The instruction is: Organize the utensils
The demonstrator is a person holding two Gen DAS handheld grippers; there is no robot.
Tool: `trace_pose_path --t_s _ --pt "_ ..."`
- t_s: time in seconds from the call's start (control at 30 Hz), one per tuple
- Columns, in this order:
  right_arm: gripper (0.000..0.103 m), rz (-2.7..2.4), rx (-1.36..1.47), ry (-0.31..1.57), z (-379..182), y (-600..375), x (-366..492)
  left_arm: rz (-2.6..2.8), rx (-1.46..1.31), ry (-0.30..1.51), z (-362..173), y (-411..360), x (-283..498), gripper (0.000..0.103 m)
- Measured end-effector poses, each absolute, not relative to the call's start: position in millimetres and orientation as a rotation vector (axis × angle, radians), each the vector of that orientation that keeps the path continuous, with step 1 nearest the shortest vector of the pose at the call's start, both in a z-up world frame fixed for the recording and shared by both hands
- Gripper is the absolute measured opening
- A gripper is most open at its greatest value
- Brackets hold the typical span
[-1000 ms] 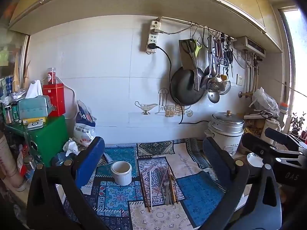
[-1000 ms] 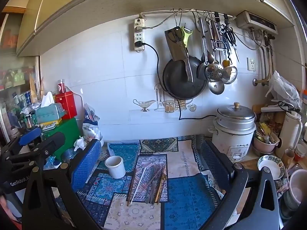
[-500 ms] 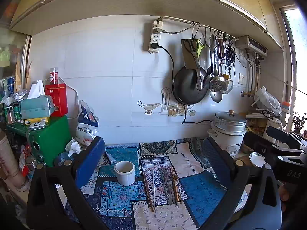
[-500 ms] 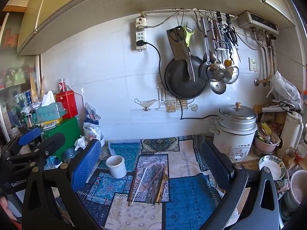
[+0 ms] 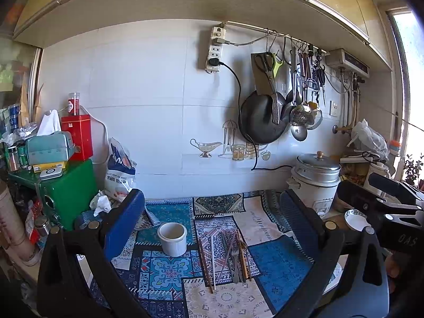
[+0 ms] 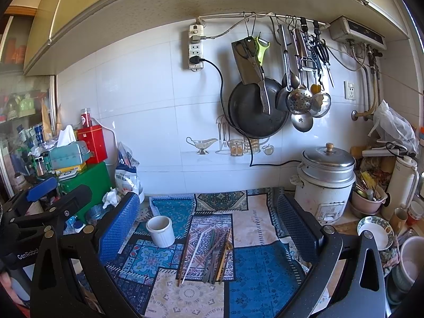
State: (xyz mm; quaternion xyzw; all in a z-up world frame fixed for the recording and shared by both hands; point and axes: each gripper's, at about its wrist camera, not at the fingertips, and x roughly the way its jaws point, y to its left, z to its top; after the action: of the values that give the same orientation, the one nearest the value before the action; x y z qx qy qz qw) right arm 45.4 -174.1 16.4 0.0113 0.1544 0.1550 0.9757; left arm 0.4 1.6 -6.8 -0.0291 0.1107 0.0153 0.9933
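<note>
A white ceramic cup (image 5: 172,241) (image 6: 160,230) stands upright on a patterned patchwork mat (image 5: 278,265) (image 6: 259,267). To its right lies a bundle of utensils (image 5: 229,255) (image 6: 212,254): brown chopsticks, a white chopstick, forks and other metal pieces side by side. My left gripper (image 5: 212,217) is open, held above and short of the cup and the utensils, holding nothing. My right gripper (image 6: 209,220) is open too, hovering above the bundle with nothing between its fingers. Each gripper shows at the edge of the other's view.
A rice cooker (image 6: 326,180) stands at the mat's right, with bowls (image 6: 375,232) and a thermos (image 6: 402,188) beyond it. A green box (image 5: 66,188) with a tissue box, red tin and bags crowds the left. Pan, ladles and scissors (image 5: 267,116) hang on the wall.
Both views have shifted slightly, so the cup and utensils sit a little further right in the left wrist view. Both grippers stay open; nothing on the mat has moved.
</note>
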Motion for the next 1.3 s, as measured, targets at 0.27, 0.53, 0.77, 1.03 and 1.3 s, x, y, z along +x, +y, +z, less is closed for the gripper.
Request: trace_pose_path --t_s 0.27,0.53,0.77,1.03,1.3 --pt "0.103 0.315 0.024 0.313 17.0 -174.9 46.8 0.032 -0.066 0.226 -7.4 4.5 0.7 0.103" --pt "0.103 0.317 0.024 0.311 17.8 -173.9 47.2 0.032 -0.066 0.225 -6.8 6.9 1.9 0.103" --pt "0.103 0.316 0.023 0.311 17.8 -174.3 47.0 0.032 -0.067 0.225 -7.3 7.8 1.9 0.103" --pt "0.103 0.315 0.023 0.311 17.9 -174.0 47.1 0.03 -0.068 0.224 -7.4 7.9 1.9 0.103" --pt "0.103 0.307 0.022 0.316 17.2 -174.9 49.5 0.032 -0.074 0.232 -7.8 9.6 4.9 0.103"
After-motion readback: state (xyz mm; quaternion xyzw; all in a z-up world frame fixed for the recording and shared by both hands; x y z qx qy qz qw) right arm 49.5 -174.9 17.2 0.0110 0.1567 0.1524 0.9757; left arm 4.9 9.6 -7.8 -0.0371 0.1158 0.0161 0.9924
